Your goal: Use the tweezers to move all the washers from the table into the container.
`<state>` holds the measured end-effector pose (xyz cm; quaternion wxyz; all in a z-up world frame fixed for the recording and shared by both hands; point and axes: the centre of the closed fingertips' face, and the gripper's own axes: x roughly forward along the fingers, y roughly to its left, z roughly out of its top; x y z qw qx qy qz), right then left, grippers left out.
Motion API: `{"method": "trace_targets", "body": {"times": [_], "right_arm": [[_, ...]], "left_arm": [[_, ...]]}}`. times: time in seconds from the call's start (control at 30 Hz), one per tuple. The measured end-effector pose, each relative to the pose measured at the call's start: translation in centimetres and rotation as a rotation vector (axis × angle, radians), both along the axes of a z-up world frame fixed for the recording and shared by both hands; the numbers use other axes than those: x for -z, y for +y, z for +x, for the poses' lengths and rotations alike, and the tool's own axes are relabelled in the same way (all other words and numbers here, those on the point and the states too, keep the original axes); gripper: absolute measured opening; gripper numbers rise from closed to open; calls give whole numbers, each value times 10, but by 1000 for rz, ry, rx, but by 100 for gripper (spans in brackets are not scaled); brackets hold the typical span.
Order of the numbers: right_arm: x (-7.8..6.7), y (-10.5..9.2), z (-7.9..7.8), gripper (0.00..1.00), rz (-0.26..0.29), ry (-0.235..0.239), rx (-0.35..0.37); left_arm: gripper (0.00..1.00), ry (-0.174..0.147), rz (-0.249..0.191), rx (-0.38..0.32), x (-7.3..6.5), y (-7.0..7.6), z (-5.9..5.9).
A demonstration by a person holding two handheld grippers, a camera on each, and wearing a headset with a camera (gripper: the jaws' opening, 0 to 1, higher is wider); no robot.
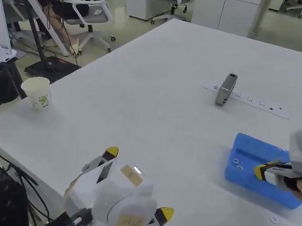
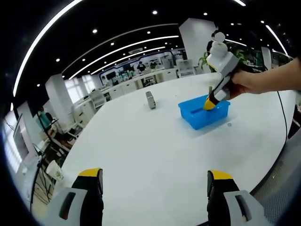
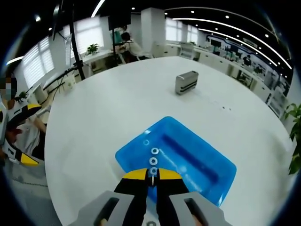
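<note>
The right gripper (image 3: 151, 181) hangs over the near edge of the blue container (image 3: 202, 165), its jaws clenched almost together on a thin bit of metal that pokes out between the tips, seemingly the tweezers (image 3: 151, 174); this is readable in the right gripper view alone. The same view looks straight down into the container, where two washers (image 3: 154, 151) lie in a short row just ahead of the tips, with a fainter ring beyond them. In the head view the right gripper (image 1: 263, 170) covers part of the container (image 1: 250, 148), and one more washer (image 1: 273, 219) lies on the white bench (image 1: 156, 103) just outside its near wall. The left gripper view shows that loose washer (image 2: 229, 125) too, close beside the container (image 2: 197, 117), with a hand (image 2: 249, 82) holding the right gripper (image 2: 209, 103) above it. The left gripper (image 2: 154, 175) is well apart from all this, low at the bench's near edge, jaws spread wide with nothing between them. A small metal box (image 1: 226, 88) lies farther back, and a paper cup (image 1: 36, 92) stands at the far left.
</note>
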<state>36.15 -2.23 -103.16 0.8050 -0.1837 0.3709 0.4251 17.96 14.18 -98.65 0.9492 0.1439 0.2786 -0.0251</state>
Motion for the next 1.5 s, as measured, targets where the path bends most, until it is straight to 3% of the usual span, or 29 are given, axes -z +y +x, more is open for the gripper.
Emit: {"method": "trace_targets", "body": {"times": [0.73,0.83,1.2,1.5], "right_arm": [[-1,6,1,3,-10,-36,-17],[-7,5,-6,3,11,-32,-13],[-21,0,-8,2,46,-37,11],[-53,-14,-20,1,111,-81,43]], "left_arm": [[94,-2,2,-14,0,2,0],[94,-7,0,-18,-1,3,0],[94,-11,-1,-12,-2,2,0],[94,-2,6,16,-1,-3,-1]]}}
